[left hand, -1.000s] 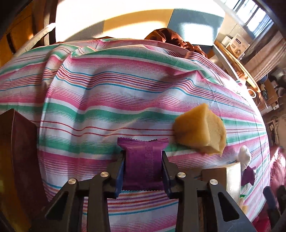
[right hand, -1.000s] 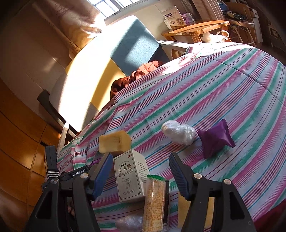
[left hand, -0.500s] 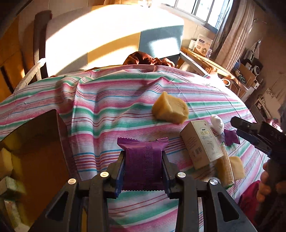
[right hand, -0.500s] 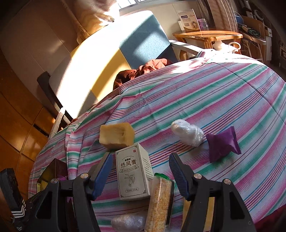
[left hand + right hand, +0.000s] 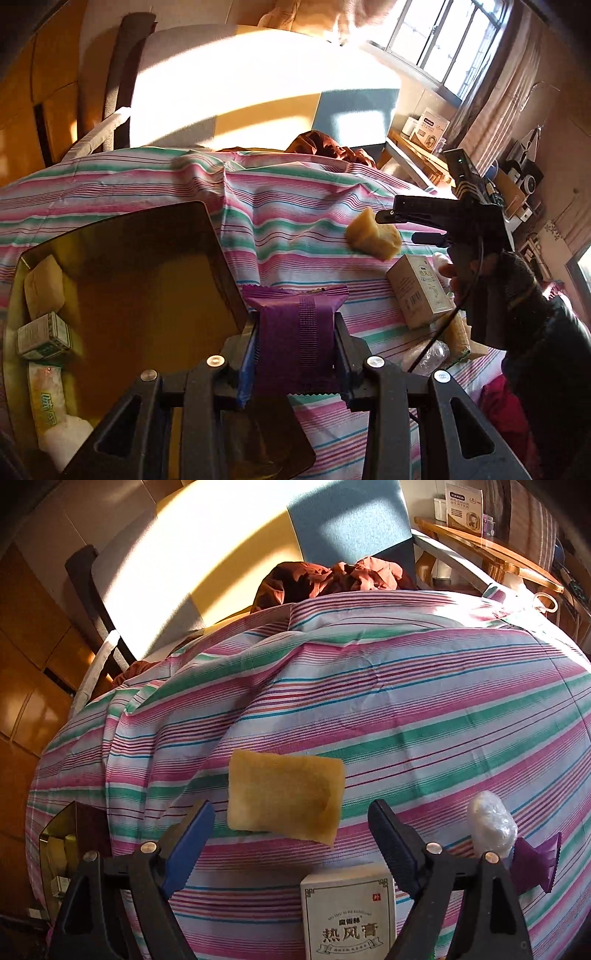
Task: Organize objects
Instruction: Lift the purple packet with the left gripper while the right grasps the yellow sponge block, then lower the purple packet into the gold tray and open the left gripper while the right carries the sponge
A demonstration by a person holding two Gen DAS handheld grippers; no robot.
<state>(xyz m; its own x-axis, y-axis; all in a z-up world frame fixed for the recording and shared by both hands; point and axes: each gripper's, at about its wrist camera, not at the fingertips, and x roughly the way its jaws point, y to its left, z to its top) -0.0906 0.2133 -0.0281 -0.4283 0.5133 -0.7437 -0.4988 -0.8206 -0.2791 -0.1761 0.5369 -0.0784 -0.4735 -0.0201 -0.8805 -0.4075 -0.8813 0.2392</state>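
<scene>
Purple crinkle-edged foil packet is clamped between the left gripper fingers, beside the glossy gold-lined box. Right gripper is spread wide around a spongy yellow block on striped cloth.
</scene>
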